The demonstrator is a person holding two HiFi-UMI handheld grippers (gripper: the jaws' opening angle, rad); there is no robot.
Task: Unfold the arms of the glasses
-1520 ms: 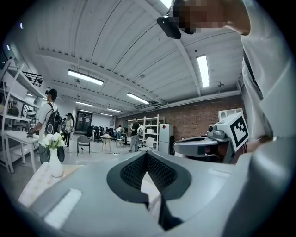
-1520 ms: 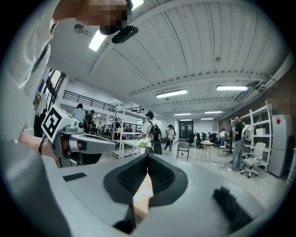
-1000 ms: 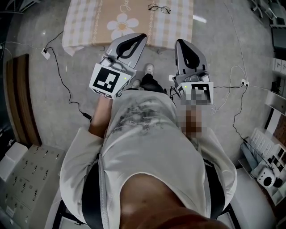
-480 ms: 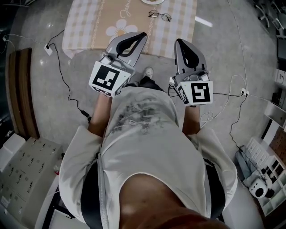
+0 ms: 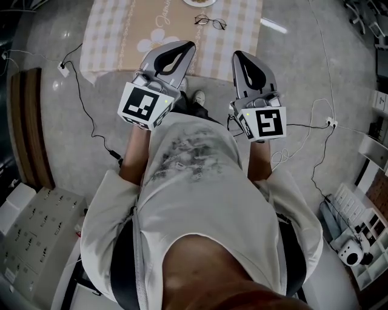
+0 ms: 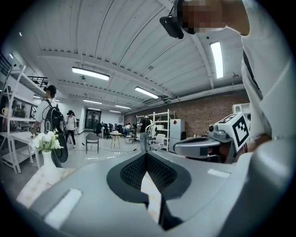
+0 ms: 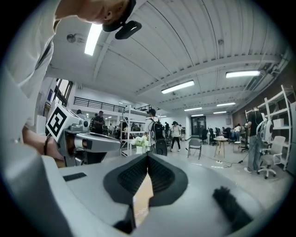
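Grey floor point(image 5: 57, 154) lies open on both sides of the person, crossed by a black cable point(image 5: 91, 124) on the left and white cables point(image 5: 315, 109) on the right. Shelving point(image 5: 364, 224) crowds the lower right. Ahead stands a table under a checked cloth point(image 5: 112, 36) with a flower print. Its near hem hangs just past the gripper tips. The left gripper point(image 5: 183, 47) and right gripper point(image 5: 239, 56) are held side by side, apart, both with jaws pressed together on nothing. The glasses point(image 5: 210, 22) rest on the cloth beyond the grippers, near the top edge of the head view. Cursive lettering point(image 5: 165, 18) on the cloth is cut off and unreadable.
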